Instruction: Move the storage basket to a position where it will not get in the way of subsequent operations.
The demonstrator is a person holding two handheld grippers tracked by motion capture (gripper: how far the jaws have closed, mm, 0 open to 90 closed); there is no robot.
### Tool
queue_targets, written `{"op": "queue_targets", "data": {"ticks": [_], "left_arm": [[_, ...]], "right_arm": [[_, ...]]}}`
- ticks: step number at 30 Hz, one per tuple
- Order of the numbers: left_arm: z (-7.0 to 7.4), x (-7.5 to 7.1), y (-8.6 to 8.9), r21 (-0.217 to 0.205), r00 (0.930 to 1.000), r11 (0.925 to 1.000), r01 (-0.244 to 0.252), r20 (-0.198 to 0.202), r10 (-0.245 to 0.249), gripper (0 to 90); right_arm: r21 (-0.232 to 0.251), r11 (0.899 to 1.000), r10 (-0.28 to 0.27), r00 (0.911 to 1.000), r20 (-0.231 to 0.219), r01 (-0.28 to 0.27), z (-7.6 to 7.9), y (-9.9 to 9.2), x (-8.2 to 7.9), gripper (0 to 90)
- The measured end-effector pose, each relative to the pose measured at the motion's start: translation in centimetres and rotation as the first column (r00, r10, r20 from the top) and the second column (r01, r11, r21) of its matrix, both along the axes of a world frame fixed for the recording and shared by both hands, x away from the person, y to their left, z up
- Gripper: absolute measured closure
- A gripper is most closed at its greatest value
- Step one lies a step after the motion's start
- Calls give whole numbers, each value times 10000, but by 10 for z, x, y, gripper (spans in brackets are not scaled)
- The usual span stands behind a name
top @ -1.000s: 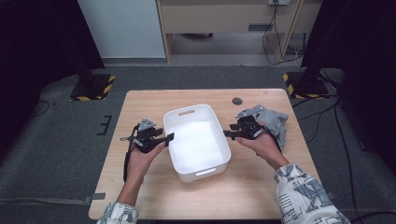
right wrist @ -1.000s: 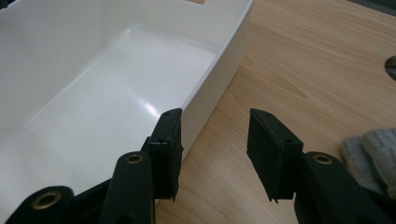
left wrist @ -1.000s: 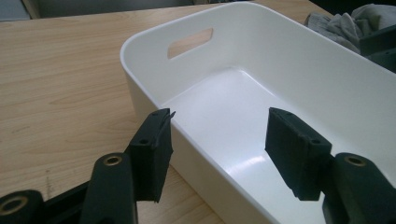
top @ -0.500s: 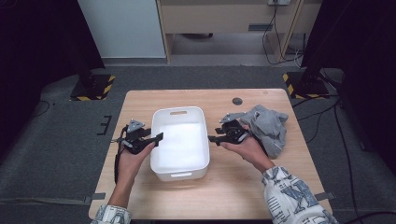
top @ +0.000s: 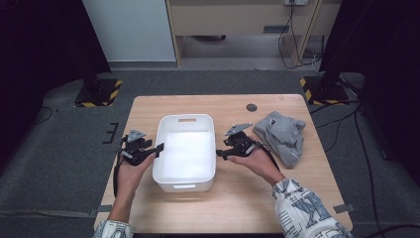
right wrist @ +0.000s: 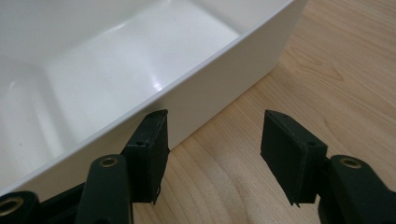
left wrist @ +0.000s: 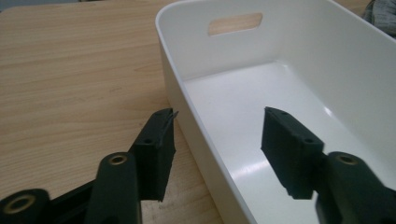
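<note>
The white bin (top: 184, 152) stands on the middle of the wooden table (top: 148, 109), with the left gripper (top: 146, 150) at its 9 o'clock side and the right gripper (top: 229, 150) at its 3 o'clock side. The left jaws have just been closing and stand astride the bin's wall without pressing it. The right jaws have just been opening; they are apart and hold nothing, the wall just beside one of them, and a grey cloth (top: 281, 135) lies at 3 o'clock of this gripper.

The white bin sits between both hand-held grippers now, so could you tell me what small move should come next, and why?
Probably draw the right hand-held gripper back toward the grey cloth. The white bin rests flat on the table, empty. The right gripper's jaws have just been opening and stand off the wall; the left hand-held gripper straddles the rim without pressing, so the bin seems released.
</note>
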State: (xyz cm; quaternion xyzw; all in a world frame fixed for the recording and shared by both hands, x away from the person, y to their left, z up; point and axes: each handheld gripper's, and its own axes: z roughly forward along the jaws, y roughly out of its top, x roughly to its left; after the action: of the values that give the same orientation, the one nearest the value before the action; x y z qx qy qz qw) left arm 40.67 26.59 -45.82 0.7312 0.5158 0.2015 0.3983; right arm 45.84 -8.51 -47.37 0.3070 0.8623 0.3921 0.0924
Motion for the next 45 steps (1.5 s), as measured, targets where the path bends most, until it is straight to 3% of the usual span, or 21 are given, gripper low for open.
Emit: {"op": "queue_targets", "data": {"ticks": [5,11,15,21,25,31,37,45], "left_arm": [[-3,1,-5,485,9996,9988,72,-289,-58,587],[-8,5,-6,1075,9987,9939,-264,-415,310,725],[-10,7,-1,661,9980,9968,-455,-407,482,751],[-10,9,6,398,9976,9973,-615,-291,627,768],[-9,10,12,652,9959,9942,-856,-254,874,774],[-9,12,26,359,9947,9948,-949,-361,962,774],[-9,13,35,497,9936,9932,-1049,-365,1067,775],[-9,14,52,458,9933,9932,-1072,-380,1090,774]], "right_arm": [[-100,9997,237,9997,-28,-237,0,0,-2,421],[-57,9998,207,9998,-49,-207,-1,5,-4,427],[-116,9993,353,9994,48,-353,-1,9,-4,417],[-137,9997,216,9997,116,-214,0,2,-4,397],[-166,9999,10,9998,183,-7,1,-7,-4,387],[-229,9995,-221,9992,344,229,-1,-22,-6,314],[-52,9985,-543,9973,488,547,1,-32,-6,221],[-69,9984,-559,9968,573,564,-1,-40,-12,132]]}}
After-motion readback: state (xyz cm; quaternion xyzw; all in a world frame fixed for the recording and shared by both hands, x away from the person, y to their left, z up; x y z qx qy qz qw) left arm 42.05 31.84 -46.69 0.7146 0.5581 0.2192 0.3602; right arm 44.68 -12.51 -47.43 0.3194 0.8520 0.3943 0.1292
